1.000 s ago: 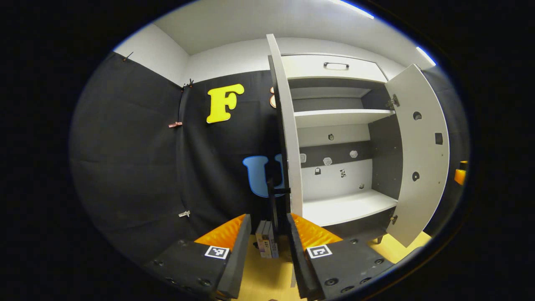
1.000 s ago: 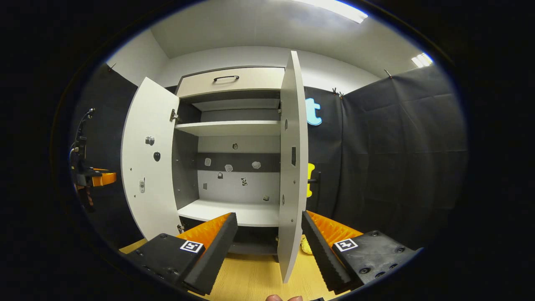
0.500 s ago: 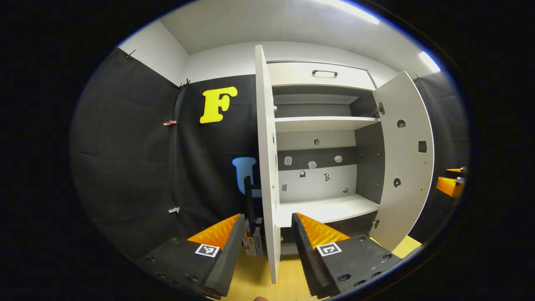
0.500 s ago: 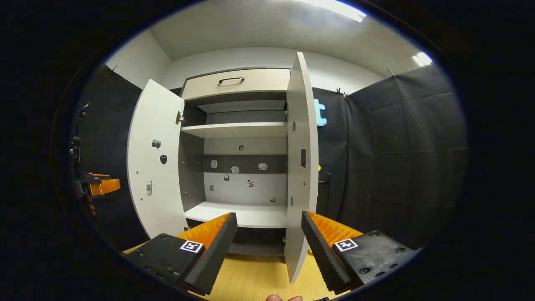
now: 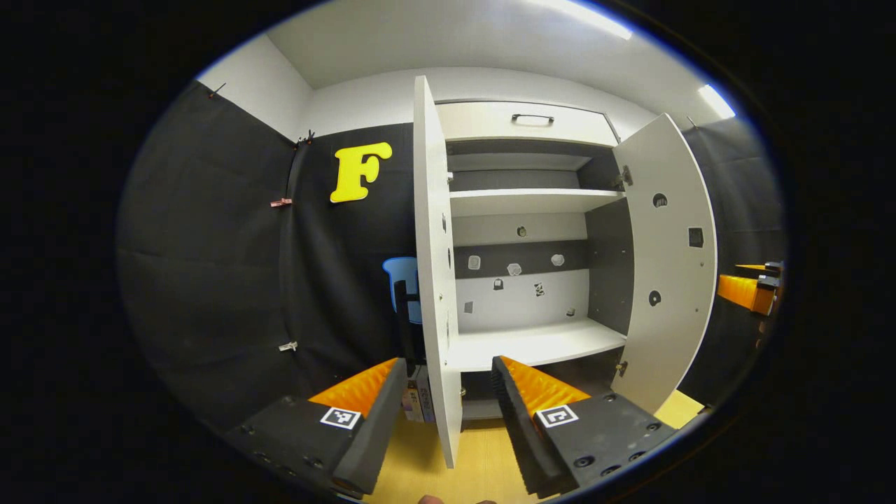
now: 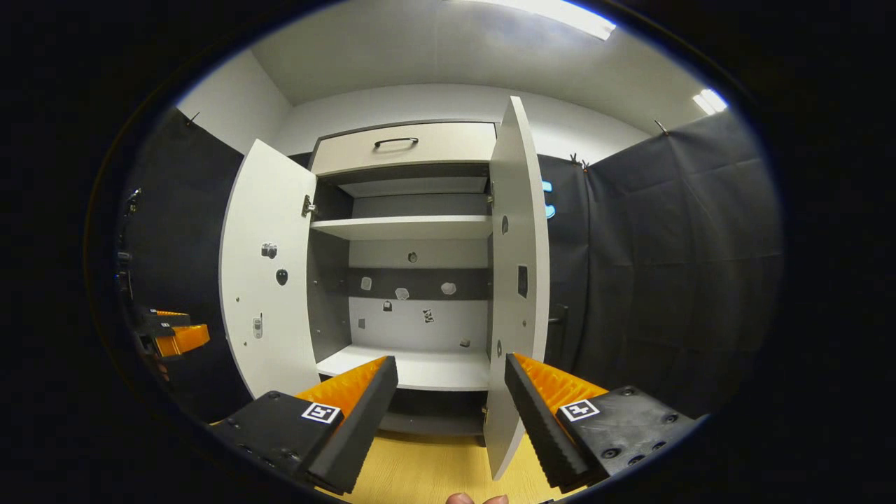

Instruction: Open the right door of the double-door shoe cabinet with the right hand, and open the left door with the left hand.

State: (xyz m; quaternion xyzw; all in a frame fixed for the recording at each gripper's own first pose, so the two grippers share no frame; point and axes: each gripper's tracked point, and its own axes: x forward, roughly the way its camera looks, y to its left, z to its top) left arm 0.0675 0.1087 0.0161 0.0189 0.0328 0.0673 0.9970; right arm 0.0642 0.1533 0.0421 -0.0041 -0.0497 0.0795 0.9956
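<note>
The white shoe cabinet [image 5: 528, 343] stands with both doors swung wide. In the left gripper view the left door [image 5: 432, 245] shows edge-on, its dark handle [image 5: 402, 315] on the outer side. My left gripper [image 5: 444, 413] is open just short of that door's lower edge, touching nothing. The right door [image 5: 668, 259] stands open at the far side. In the right gripper view the right door [image 6: 519, 280] is edge-on, and my right gripper [image 6: 448, 413] is open in front of its bottom corner. The left door [image 6: 269, 273] shows its inner face there.
A shut drawer [image 6: 402, 143] tops the cabinet, whose shelves are bare apart from small stickers on the back panel. Some boxes [image 5: 416, 402] stand on the wooden floor [image 5: 483, 462] beside the left door. Black cloth walls close both sides. The other gripper [image 5: 749, 290] shows far right.
My left gripper has drawn back from the left door's handle and shifted right, so the door edge now sits between its fingers. The right door has drifted slightly right in the right gripper view.
</note>
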